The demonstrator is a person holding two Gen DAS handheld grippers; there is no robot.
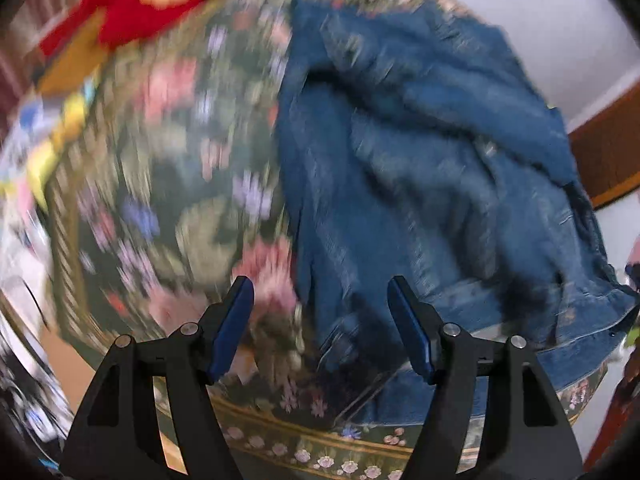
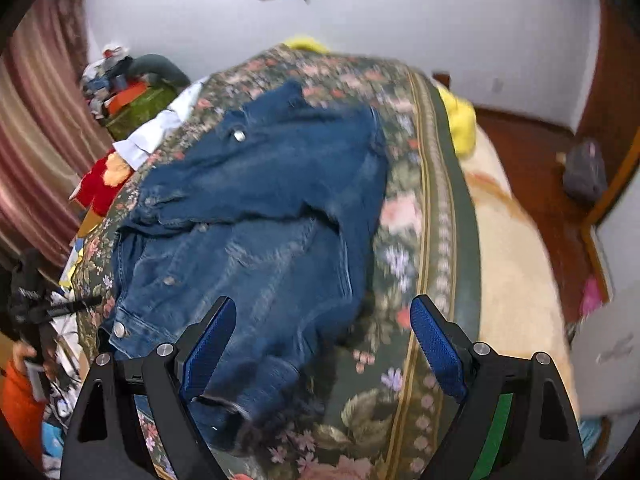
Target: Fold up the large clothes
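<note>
A blue denim jacket (image 1: pixel 420 168) lies crumpled on a dark floral bedspread (image 1: pixel 180 184); this left wrist view is blurred by motion. My left gripper (image 1: pixel 320 320) points steeply down over the jacket's near left edge, its jaws open and nothing between the blue pads (image 1: pixel 234 328). In the right wrist view the same jacket (image 2: pixel 260 208) lies spread across the bedspread (image 2: pixel 404 216), metal buttons showing. My right gripper (image 2: pixel 324 344) hangs open above the jacket's near end, where a rumpled sleeve or hem lies below the left finger (image 2: pixel 208 348). It grips nothing.
A red and orange soft item (image 2: pixel 100 180) and a white cloth (image 2: pixel 156 132) lie at the bed's left. A cream blanket (image 2: pixel 508 264) and a yellow thing (image 2: pixel 460 120) are on the right. Wooden floor holds a grey bag (image 2: pixel 584 176). An orange sleeve (image 2: pixel 16 404) shows at left.
</note>
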